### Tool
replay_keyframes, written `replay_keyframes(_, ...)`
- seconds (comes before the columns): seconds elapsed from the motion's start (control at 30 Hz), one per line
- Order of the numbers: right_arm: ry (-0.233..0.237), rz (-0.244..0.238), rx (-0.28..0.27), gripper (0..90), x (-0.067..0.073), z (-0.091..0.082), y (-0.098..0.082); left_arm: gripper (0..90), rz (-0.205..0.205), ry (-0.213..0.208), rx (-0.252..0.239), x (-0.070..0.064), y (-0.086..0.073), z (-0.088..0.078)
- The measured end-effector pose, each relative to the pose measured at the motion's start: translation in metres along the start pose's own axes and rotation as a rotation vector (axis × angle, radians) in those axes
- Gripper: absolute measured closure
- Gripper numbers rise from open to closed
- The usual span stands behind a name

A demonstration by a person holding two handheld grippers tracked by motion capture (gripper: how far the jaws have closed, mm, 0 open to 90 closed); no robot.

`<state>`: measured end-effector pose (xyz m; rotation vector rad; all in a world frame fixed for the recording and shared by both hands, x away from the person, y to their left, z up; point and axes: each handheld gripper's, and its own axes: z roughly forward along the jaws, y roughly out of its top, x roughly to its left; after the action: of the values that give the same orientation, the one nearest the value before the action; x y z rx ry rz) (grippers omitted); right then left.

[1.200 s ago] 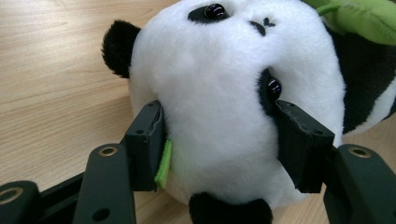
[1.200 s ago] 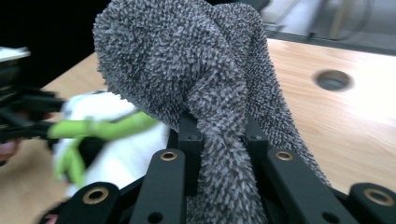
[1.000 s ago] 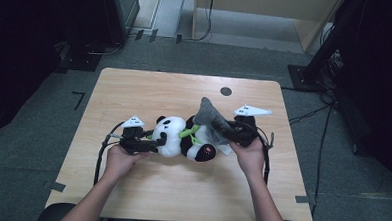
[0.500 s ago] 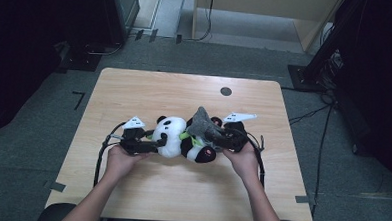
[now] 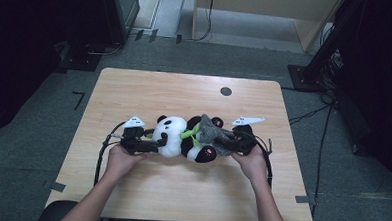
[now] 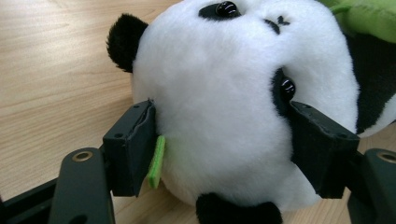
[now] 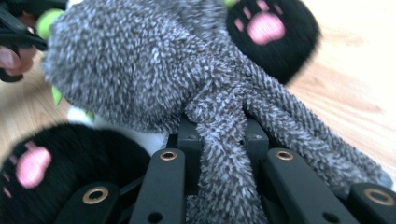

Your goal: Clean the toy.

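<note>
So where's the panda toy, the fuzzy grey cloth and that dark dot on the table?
panda toy (image 5: 169, 137): high view, its white head.
grey cloth (image 7: 140, 70): right gripper view, its bunched middle.
dark dot (image 5: 226, 91): high view, its centre, far side of the tabletop.

The plush panda (image 5: 175, 138) lay on the surface (image 5: 194, 95), near its middle, head toward the left. The cloth (image 5: 217, 136) lay over the panda's right end. The left gripper (image 5: 155, 147) sat just left of the head, the right gripper (image 5: 227, 143) just right of the cloth. A round hole (image 5: 226, 91) lay behind them.
</note>
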<state>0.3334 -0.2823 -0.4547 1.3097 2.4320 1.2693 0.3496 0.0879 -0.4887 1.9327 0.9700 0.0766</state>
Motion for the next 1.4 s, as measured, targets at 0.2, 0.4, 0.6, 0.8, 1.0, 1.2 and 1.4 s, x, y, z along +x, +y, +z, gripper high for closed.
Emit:
replay_keyframes(0.2, -0.026, 0.017, 0.036, 76.7, -0.008, 0.001, -0.008, 26.8, 0.005, 0.003, 0.006, 0.0, 0.002, 0.0)
replay_keyframes(0.4, -0.124, 0.009, 0.148, 77.0, -0.018, 0.002, -0.016, 26.6, 0.015, 0.01, 0.014, 0.0, 0.004, -0.001)
replay_keyframes(0.6, -0.193, 0.089, 0.14, 77.3, -0.036, -0.011, -0.02, 24.5, 0.057, -0.007, 0.009, 0.001, 0.004, -0.001)
replay_keyframes(0.8, -0.121, 0.139, -0.057, 77.4, -0.034, -0.047, -0.007, 23.3, 0.078, -0.013, 0.011, 0.0, 0.006, -0.003)
replay_keyframes(1.0, -0.069, 0.012, -0.131, 77.4, 0.009, -0.056, 0.021, 23.2, 0.086, -0.012, 0.008, -0.001, 0.007, -0.004)
replay_keyframes(1.2, 0.006, -0.064, -0.095, 77.3, 0.04, -0.024, 0.034, 25.1, 0.114, -0.01, 0.01, -0.006, 0.009, -0.007)
replay_keyframes(1.4, -0.021, -0.092, -0.024, 77.2, 0.038, 0.006, 0.035, 25.1, 0.12, -0.031, 0.012, -0.009, 0.009, -0.017)
